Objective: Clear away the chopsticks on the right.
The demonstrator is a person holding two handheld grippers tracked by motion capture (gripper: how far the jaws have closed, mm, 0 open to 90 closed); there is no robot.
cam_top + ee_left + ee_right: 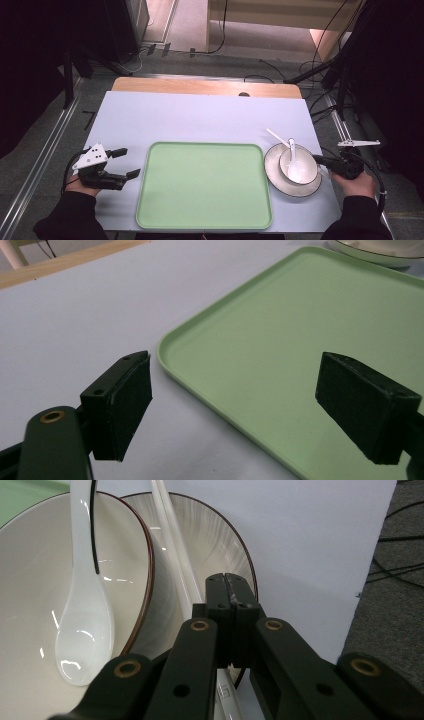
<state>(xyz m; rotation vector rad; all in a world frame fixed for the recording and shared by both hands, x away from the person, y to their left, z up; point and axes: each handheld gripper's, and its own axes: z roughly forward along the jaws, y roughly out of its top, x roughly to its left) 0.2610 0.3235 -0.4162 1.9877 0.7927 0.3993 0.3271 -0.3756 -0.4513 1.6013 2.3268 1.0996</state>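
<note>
Pale lavender sheeting covered the desk (200,117), smooth and matte, with a strip of light wood along its far edge. At the left, a person's hand held the left tool (124,162) just beside the left rim of a tray, its two black jaws spread wide with nothing between them. The left tool view showed its pads (127,405) as flat, rough-faced black blocks, one above bare desk and one above the tray's near-left corner.

At the middle lay the tray (205,186), a mint-green rectangle with rounded corners and a low raised lip, its floor smooth and bare. Open desk stretched beyond it to the far edge.

To the right, close by the tray's right rim, sat a round off-white plate (276,177) with a dark thin rim line. On it stood a bowl (305,161) of the same glossy ware, and in the bowl lay a white ceramic spoon (293,160). The right tool view added white chopsticks (172,545) lying across the plate beside the bowl. The right tool (230,592) was closed, jaws pressed together with nothing visibly between them, its tips over the plate's right edge beside the chopsticks. Little desk remained beyond it before the right edge.
</note>
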